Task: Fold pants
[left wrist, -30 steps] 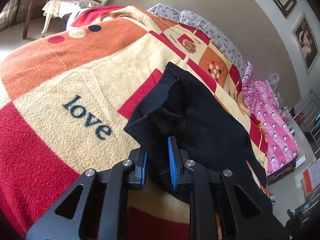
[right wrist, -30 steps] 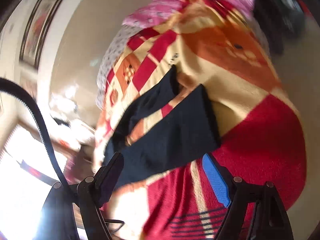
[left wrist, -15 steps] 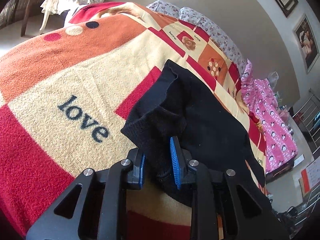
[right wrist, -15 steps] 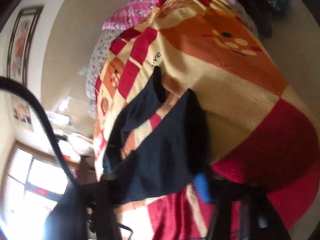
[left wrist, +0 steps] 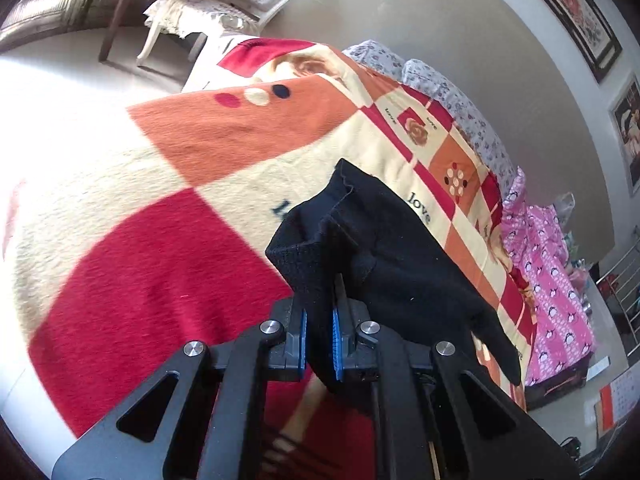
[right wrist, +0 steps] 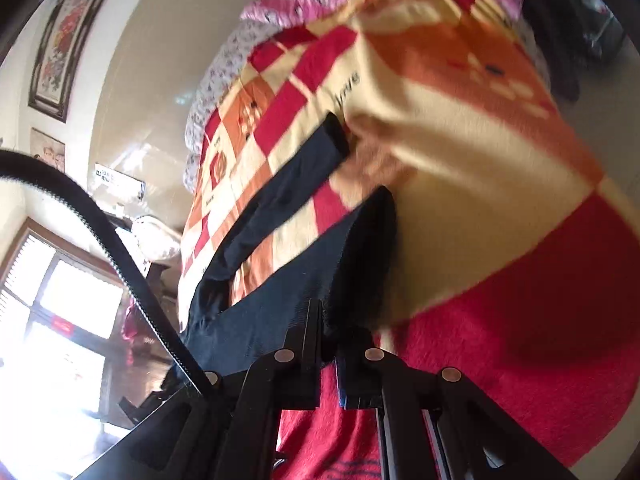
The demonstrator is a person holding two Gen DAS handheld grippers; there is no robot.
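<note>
Black pants (left wrist: 400,256) lie on a red, cream and orange blanket (left wrist: 160,208) that covers a bed. My left gripper (left wrist: 319,334) is shut on a bunched corner of the pants at the waist end and holds it lifted off the blanket. In the right wrist view the pants (right wrist: 280,304) show both legs spread apart, the far leg (right wrist: 296,176) lying flat. My right gripper (right wrist: 328,344) is shut on the hem of the near leg, which is raised off the blanket (right wrist: 500,160).
A white chair (left wrist: 224,8) stands on the floor beyond the bed's far corner. Floral pillows (left wrist: 452,92) and a pink quilt (left wrist: 556,276) lie along the wall side. A window (right wrist: 48,320) and framed pictures (right wrist: 60,40) are on the walls.
My right gripper was open above the near leg's hem; it has come down and shut on it. My left gripper has lifted the waist corner higher and drawn it back across the blanket.
</note>
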